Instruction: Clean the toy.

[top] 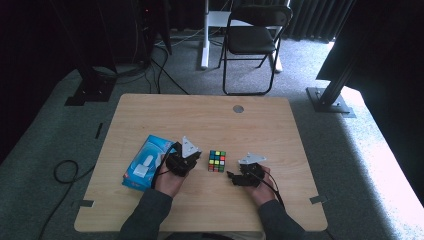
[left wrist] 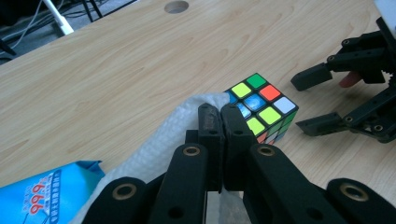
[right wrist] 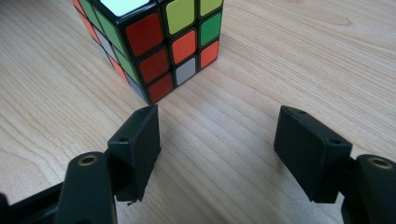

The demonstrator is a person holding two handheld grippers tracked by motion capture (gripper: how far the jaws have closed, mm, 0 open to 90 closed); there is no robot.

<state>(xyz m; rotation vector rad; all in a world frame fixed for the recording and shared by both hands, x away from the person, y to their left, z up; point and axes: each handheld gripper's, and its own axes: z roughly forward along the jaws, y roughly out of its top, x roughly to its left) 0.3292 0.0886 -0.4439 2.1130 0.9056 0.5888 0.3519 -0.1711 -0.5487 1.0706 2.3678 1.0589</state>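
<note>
A scrambled colour cube (top: 217,160) (left wrist: 261,109) (right wrist: 159,42) stands on the wooden table (top: 200,120), between my two grippers. My left gripper (top: 191,162) (left wrist: 222,114) is shut on a white wipe (left wrist: 173,135), its tips just short of the cube's near left side. The wipe hangs down around the jaws. A blue wipe pack (top: 142,162) (left wrist: 42,196) lies to the left of that hand. My right gripper (top: 232,176) (left wrist: 312,101) (right wrist: 217,135) sits open to the cube's right, low over the wood, with nothing between its jaws.
A round cable hole (top: 238,108) (left wrist: 176,6) sits near the table's far edge. Beyond the table stand a black folding chair (top: 252,37) and a white desk leg (top: 205,35). Cables (top: 65,172) lie on the carpet to the left.
</note>
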